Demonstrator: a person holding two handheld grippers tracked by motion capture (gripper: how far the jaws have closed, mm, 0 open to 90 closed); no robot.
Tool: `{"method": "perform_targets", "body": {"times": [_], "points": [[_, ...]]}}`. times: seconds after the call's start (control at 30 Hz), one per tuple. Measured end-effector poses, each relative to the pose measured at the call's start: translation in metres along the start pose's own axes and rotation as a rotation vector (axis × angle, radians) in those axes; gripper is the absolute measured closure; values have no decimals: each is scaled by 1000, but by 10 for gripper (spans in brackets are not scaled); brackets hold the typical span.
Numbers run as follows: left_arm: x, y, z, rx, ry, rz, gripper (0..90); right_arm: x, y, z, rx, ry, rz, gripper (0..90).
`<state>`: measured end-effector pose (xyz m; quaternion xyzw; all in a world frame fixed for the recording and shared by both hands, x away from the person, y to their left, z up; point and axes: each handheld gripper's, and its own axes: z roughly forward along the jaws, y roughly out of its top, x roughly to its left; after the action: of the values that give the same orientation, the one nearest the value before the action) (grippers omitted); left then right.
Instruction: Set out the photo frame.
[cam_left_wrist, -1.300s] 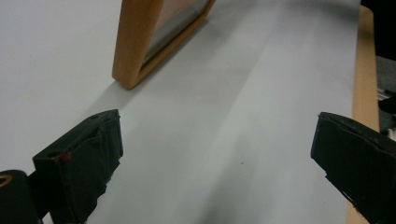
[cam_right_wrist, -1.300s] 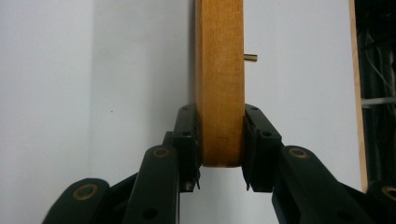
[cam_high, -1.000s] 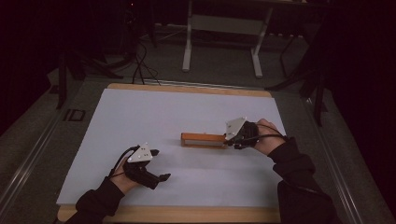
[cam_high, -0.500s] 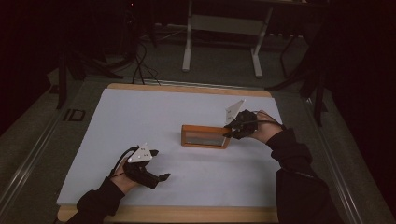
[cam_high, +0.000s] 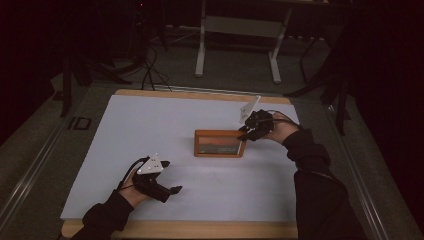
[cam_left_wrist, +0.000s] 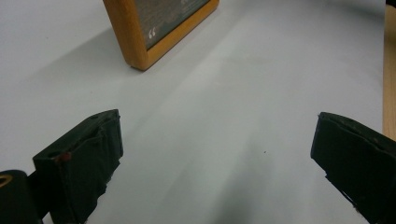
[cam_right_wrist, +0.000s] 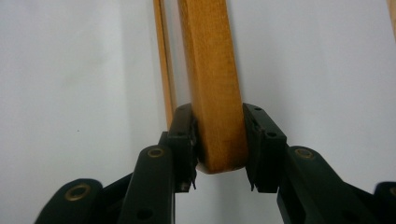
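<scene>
We hold the right gripper (cam_high: 243, 134) at the right end of a wooden picture frame (cam_high: 220, 143), and in the right gripper view its two black jaws are clamped on the frame's edge (cam_right_wrist: 214, 93), one pad on each face of the wood. Those jaws have just been easing apart a little, yet the wood is between them and the pads press on it. The frame stands on its long edge, right of the middle of the white sheet (cam_high: 150, 125) that covers the table (cam_high: 200, 95), with its picture side facing us.

Our left gripper (cam_high: 162, 186) rests low at the near left of the sheet, well apart from the frame, its jaws spread wide with nothing between them. In the left gripper view a lower corner of the frame (cam_left_wrist: 140, 32) lies beyond those jaws.
</scene>
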<state>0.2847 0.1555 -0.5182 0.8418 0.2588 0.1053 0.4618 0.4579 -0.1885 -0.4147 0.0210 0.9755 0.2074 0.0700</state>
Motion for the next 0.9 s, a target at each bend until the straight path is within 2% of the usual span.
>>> {"method": "perform_targets", "body": {"times": [0.07, 0.23, 0.5, 0.9], "points": [[-1, 0, 0, -1, 1, 0, 28, -7, 1, 1, 0, 20, 0, 664], [0, 0, 1, 0, -1, -2, 28, -16, 3, 4, 11, 24, 13, 654], [0, -1, 1, 1, -4, -3, 28, -24, 4, 7, 18, 33, 32, 641], [-1, -3, 3, 16, -20, 4, 28, -35, 4, 15, 31, 24, 96, 591]]}}
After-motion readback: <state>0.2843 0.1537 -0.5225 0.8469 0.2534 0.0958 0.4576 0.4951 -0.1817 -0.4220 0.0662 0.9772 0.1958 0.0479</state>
